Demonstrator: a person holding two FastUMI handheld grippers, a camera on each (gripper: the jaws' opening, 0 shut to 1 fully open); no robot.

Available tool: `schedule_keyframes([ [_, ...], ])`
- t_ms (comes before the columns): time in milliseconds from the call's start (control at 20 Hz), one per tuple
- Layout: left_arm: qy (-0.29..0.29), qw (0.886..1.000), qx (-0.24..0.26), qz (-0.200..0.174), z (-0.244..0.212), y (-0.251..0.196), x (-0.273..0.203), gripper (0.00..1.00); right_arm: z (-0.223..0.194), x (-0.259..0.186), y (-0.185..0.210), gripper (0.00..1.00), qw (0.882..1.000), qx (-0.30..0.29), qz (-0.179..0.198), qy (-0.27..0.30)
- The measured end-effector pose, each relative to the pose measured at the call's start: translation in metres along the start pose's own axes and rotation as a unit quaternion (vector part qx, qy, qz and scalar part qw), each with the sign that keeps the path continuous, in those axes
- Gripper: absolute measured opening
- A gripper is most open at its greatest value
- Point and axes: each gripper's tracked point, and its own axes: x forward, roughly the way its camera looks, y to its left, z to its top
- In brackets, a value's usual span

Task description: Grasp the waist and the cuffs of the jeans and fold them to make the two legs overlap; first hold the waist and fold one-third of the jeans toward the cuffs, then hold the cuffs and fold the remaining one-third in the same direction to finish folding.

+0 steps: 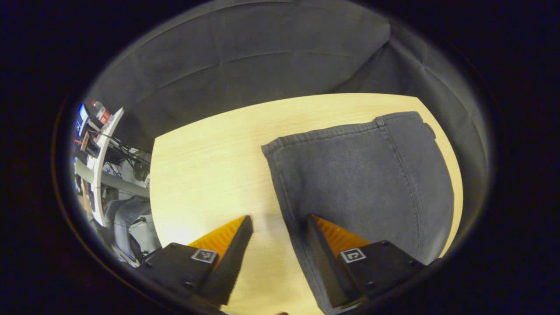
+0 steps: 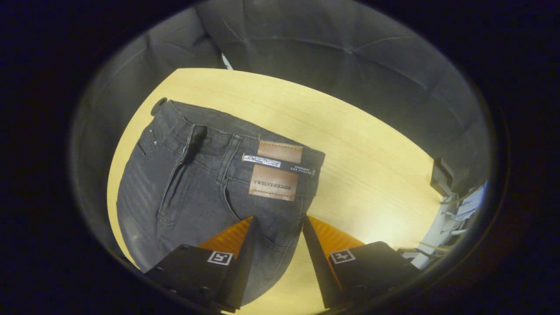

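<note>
- Left gripper view: the left tool (image 1: 278, 223) hangs above the counter (image 1: 210, 162), fingers spread wide, gripping nothing.
- Jeans (image 1: 363, 183) are the landmark. Dark grey denim, lying flat on the pale wood counter.
- The cuffs (image 1: 323, 133) end lies at the far edge of the visible denim in this view; the hem stitching runs across it. A side seam runs lengthwise down the leg.
- One finger of the left tool sits over bare counter just beside the jeans' long edge; the other sits over the denim itself. Whether either finger touches the surface, I cannot tell.
- Beyond the counter on the side away from the jeans: a white shelf (image 1: 103, 144) with cables and small items, blurred.
- Right gripper view: the right tool (image 2: 278, 223) is also wide open, nothing between its fingers.
- The waist (image 2: 236, 135) end of the jeans shows here, with belt loops, a pocket opening and two brown patches (image 2: 273, 173) on the waistband area.
- One finger of the right tool lies over the denim below the patches; the other is at the jeans' edge, over bare counter (image 2: 372, 166). Contact cannot be judged.
- Dark booth cloth (image 2: 332, 48) surrounds the counter past the waist.
</note>
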Motion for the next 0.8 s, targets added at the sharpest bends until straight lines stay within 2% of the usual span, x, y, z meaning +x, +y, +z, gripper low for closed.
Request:
schedule_keyframes([
  [50,-0.006,1.000,0.017,-0.008,0.004,-0.013,0.001,0.61,0.000,0.001,0.002,0.64,1.000,-0.006,0.005,-0.002],
  [150,-0.016,0.999,0.039,-0.006,0.003,-0.024,0.002,0.31,0.004,0.005,0.007,0.53,0.999,-0.019,0.027,-0.017],
  [200,-0.019,0.999,0.042,0.000,0.001,-0.024,0.003,0.27,0.003,0.002,0.008,0.41,0.999,-0.025,0.041,-0.024],
  [250,-0.022,0.999,0.042,0.002,0.000,-0.023,0.003,0.16,0.006,0.002,0.007,0.34,0.998,-0.025,0.054,-0.036],
  [400,-0.018,0.999,0.023,-0.024,0.002,-0.023,0.005,0.16,0.007,0.001,0.006,0.16,0.993,0.015,0.113,-0.038],
  [450,-0.023,0.999,0.012,-0.038,0.003,-0.024,0.001,0.08,0.007,-0.001,0.006,0.11,0.990,0.032,0.132,-0.027],
  [550,-0.023,0.998,0.015,-0.062,0.001,-0.020,0.000,0.08,0.006,0.006,0.005,0.06,0.984,0.053,0.167,-0.007],
  [700,-0.026,0.997,0.047,-0.062,-0.007,0.011,-0.005,0.08,0.004,0.006,0.006,0.05,0.986,0.021,0.164,-0.002],
  [800,-0.026,0.998,0.017,-0.054,-0.019,0.039,-0.010,0.08,0.007,0.002,0.004,0.04,0.988,-0.007,0.157,-0.001],
])
